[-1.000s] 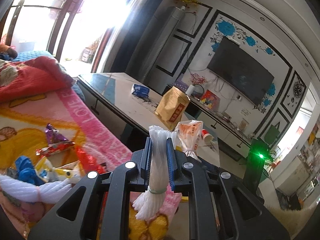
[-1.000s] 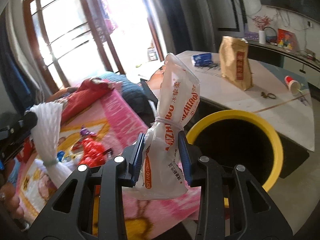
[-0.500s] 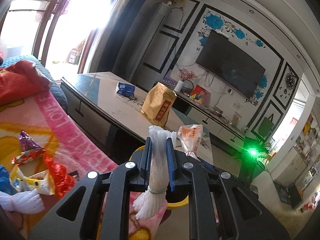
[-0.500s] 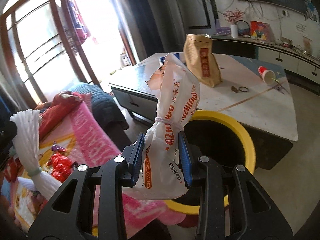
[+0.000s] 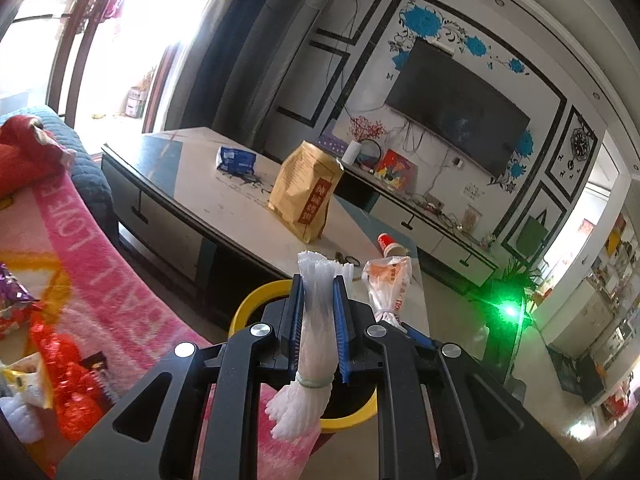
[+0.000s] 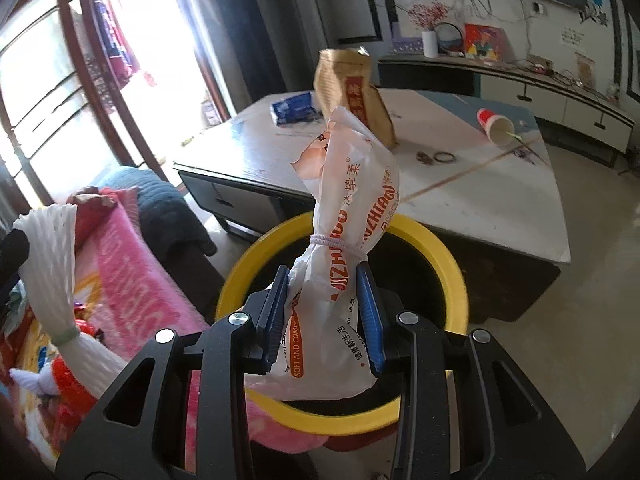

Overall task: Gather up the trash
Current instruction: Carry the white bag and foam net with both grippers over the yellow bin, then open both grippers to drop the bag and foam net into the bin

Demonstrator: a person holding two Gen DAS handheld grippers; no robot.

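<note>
My left gripper [image 5: 318, 320] is shut on a white foam net sleeve [image 5: 314, 344] tied with a green band; the sleeve also shows in the right wrist view [image 6: 52, 280]. My right gripper [image 6: 324, 312] is shut on a white and orange plastic wrapper [image 6: 352, 216] tied with a band; the wrapper also shows in the left wrist view [image 5: 390, 288]. A yellow-rimmed black trash bin [image 6: 448, 268] stands right below and ahead of the right gripper; its rim also shows in the left wrist view [image 5: 248, 304]. More wrappers [image 5: 68, 380] lie on the pink blanket.
A low coffee table [image 6: 480, 200] stands behind the bin with a brown paper bag [image 6: 356, 92], a blue packet [image 6: 292, 108] and a tipped red paper cup [image 6: 494, 124]. A pink blanket [image 5: 100, 264] covers the sofa at left. A TV cabinet [image 6: 560, 92] lines the far wall.
Both grippers have swung right, away from the blanket and toward the bin. The bin is now closer and under the right gripper. Both grips are unchanged.
</note>
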